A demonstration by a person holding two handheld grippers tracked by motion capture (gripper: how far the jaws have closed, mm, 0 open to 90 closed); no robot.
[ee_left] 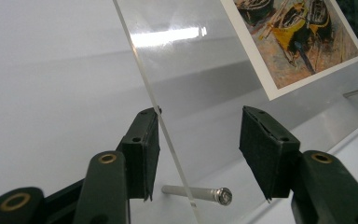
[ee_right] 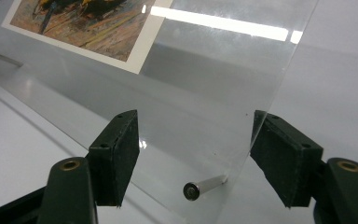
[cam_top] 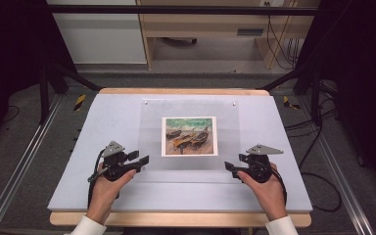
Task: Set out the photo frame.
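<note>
A clear acrylic sheet (cam_top: pixel 191 110) lies over a boat painting print (cam_top: pixel 189 135) on the white board (cam_top: pixel 103 122). My left gripper (cam_top: pixel 143 162) is open at the sheet's front left corner. In the left gripper view the gripper (ee_left: pixel 200 116) straddles the sheet's edge (ee_left: pixel 142 56), which runs close to the left jaw, above a metal pin (ee_left: pixel 196 192). My right gripper (cam_top: pixel 230 167) is open at the front right corner. In the right gripper view the gripper (ee_right: pixel 194 119) straddles the sheet (ee_right: pixel 214 84), whose edge lies near the right jaw, by a pin (ee_right: pixel 205 185).
The white board rests on a wooden tabletop (cam_top: pixel 176 219) with bare margins left, right and in front of the sheet. Two small fasteners (cam_top: pixel 146 103) mark the sheet's far corners. A second clear edge (ee_left: pixel 356 91) shows lower down beside the print (ee_left: pixel 303 42).
</note>
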